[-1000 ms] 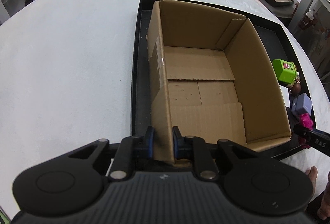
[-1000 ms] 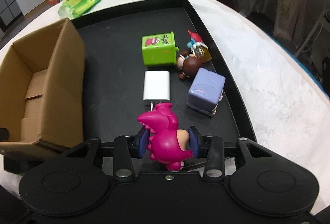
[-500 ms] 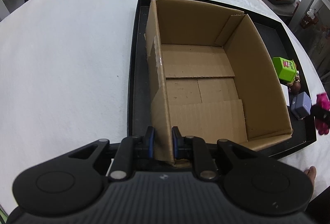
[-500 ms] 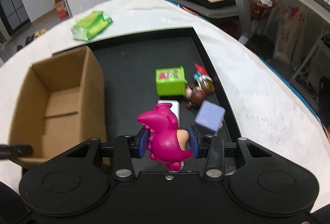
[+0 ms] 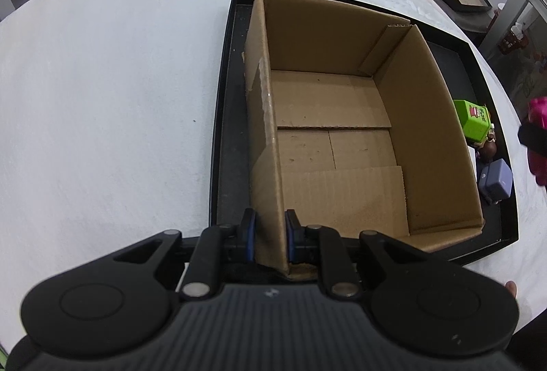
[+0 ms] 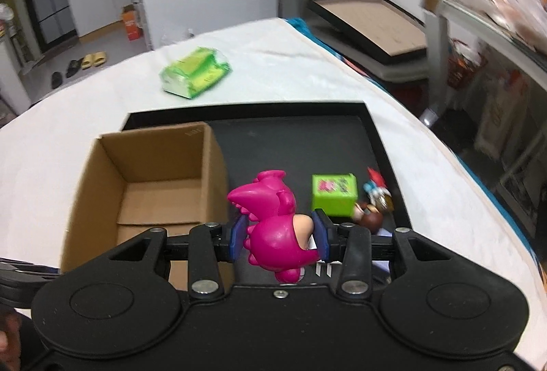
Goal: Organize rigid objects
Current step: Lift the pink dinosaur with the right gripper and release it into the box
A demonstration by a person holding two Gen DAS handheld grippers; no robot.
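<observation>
while clamped, pink toy fills right fingers.

Two wrist fisheyes, both looking down-fwd along fingers.
Left cam sitting close over cardboard box; right cam looking from higher; both sharing box & black tray.

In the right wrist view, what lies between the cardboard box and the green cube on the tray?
The pink toy, clamped in the right gripper, hangs in front of that gap; behind it only bare black tray shows between cardboard box and green cube.

One box, five toys.
</observation>
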